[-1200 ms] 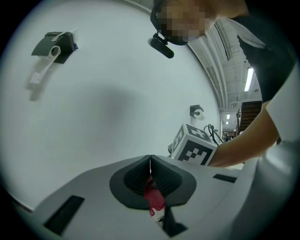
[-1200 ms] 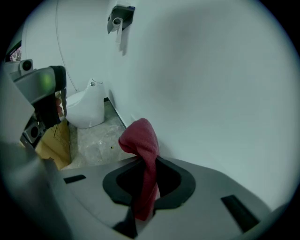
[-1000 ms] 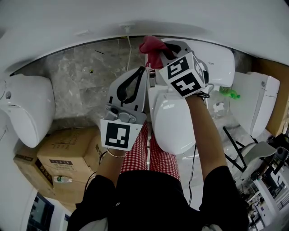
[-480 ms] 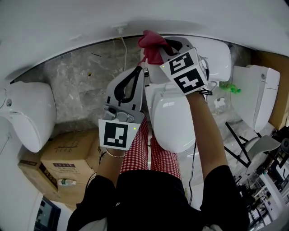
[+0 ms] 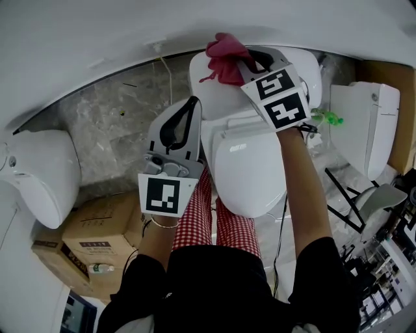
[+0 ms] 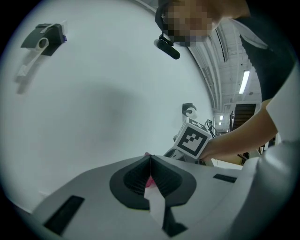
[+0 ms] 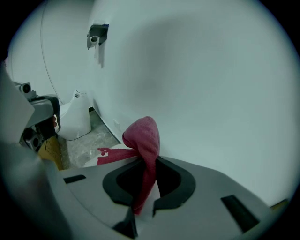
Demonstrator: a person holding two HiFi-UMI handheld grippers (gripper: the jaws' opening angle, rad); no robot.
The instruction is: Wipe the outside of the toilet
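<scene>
While we stand over the toilet [image 5: 250,172], its long axis runs from the tank [image 5: 211,88] at the white wall [image 5: 195,19] toward us, with the front pointing at our legs. It is glossy white, lid closed. Our right gripper [image 5: 249,63] clamps a red cloth [image 5: 224,58] on the tank. Our left gripper [image 5: 193,103], jaws together and empty, hovers just beside the tank above the grey stone floor [image 5: 110,123].

Head view: jaw tips of the right gripper [image 5: 242,64] buried in the pink cloth [image 5: 224,53]. The base of the toilet [image 5: 209,91] is hidden under its lid [image 5: 250,172]. Neighbouring toilet [image 5: 39,175] cut by left edge. Box [image 5: 97,229] print too small to read.

Left gripper view: pink sliver [image 6: 150,182] behind the closed jaws of the left gripper [image 6: 150,160], probably the cloth.
</scene>
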